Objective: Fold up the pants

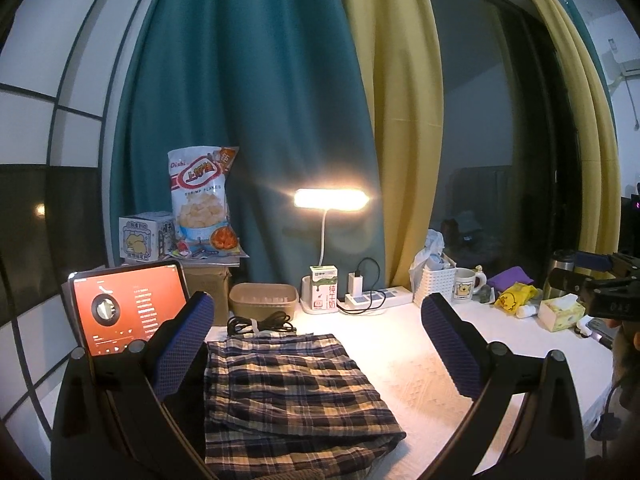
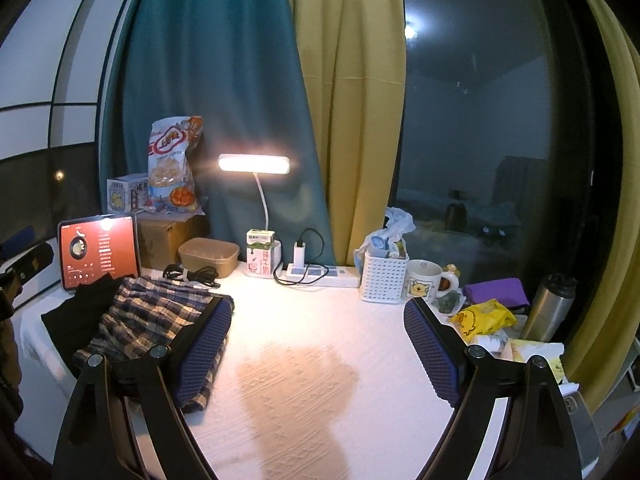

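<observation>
Left wrist view puts the plaid pants [image 1: 288, 392] right beneath you, lying in layers near the left edge of the tabletop [image 1: 420, 384], apparently already folded at least once, with a thick doubled edge at the near end. Your left gripper [image 1: 316, 352] hangs over them with jaws wide and nothing held; the right gripper [image 2: 316, 344] is likewise wide and empty, over bare cloth toward the middle, its left finger [image 2: 204, 348] overlapping the pants' right edge in view. If another fold is due, pinch all layers together at the near corners, one gripper per corner, and carry them toward the far end evenly so the plaid lines stay square. A dark garment [image 2: 80, 308] lies just beside the pants on the left; don't catch it. At the far end a black cable [image 1: 260, 324] sits just beside the waistband, with a tablet [image 1: 124, 312] and a brown container [image 1: 264, 300] near, so stop short of them.
</observation>
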The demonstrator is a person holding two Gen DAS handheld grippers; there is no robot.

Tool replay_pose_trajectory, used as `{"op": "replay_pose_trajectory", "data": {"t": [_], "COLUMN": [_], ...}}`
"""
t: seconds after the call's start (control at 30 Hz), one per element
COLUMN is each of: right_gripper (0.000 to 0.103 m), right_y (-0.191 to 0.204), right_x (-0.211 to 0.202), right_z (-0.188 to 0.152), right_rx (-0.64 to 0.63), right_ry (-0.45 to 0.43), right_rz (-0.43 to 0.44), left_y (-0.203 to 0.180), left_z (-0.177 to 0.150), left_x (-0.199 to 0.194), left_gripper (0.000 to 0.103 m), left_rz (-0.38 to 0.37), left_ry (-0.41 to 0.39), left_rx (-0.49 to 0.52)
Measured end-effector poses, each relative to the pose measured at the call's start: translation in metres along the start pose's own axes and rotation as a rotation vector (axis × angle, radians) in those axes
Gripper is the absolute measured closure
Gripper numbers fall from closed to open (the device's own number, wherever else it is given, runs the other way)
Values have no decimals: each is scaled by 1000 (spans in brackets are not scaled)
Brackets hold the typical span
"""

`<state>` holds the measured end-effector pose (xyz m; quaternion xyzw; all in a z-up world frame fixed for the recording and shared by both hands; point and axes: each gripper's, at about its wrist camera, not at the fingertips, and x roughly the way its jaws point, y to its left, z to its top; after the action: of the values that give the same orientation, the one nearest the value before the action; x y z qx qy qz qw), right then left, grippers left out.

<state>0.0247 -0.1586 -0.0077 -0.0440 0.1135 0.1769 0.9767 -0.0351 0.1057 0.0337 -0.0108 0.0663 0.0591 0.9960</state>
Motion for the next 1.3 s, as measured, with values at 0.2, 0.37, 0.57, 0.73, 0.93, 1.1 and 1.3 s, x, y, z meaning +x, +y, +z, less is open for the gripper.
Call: {"op": "replay_pose_trajectory", "data": {"t": [0.2,0.37,0.57,0.73,0.93,1.1,1.3], "right_gripper": [14,14,14,14,14,14,14], "right_y": [-2,-4,-5,-5,-5,-5,-5], "right_x": [-1,-1,-1,-1,-1,-1,-1], "right_z": [0,0,0,0,-1,-1,-1], "right_rx": [1,4,5,5,7,7,8], "right_ry": [0,2,3,2,4,3,4], "right_rz": [1,1,0,-1,-1,-2,-2], "left_y": [-3,-5,-7,-7,-7,-8,-11], "left_z": [0,1,0,0,0,0,-1], "left_x": [0,2,1,2,1,1,1], "left_gripper": [1,1,1,1,1,1,1], "left_rz": [-3,-10,-19,-29,-31,-35,-36], "left_ry": [0,12,16,23,22,24,32], "left_rx": [7,12,16,13,11,10,7]}}
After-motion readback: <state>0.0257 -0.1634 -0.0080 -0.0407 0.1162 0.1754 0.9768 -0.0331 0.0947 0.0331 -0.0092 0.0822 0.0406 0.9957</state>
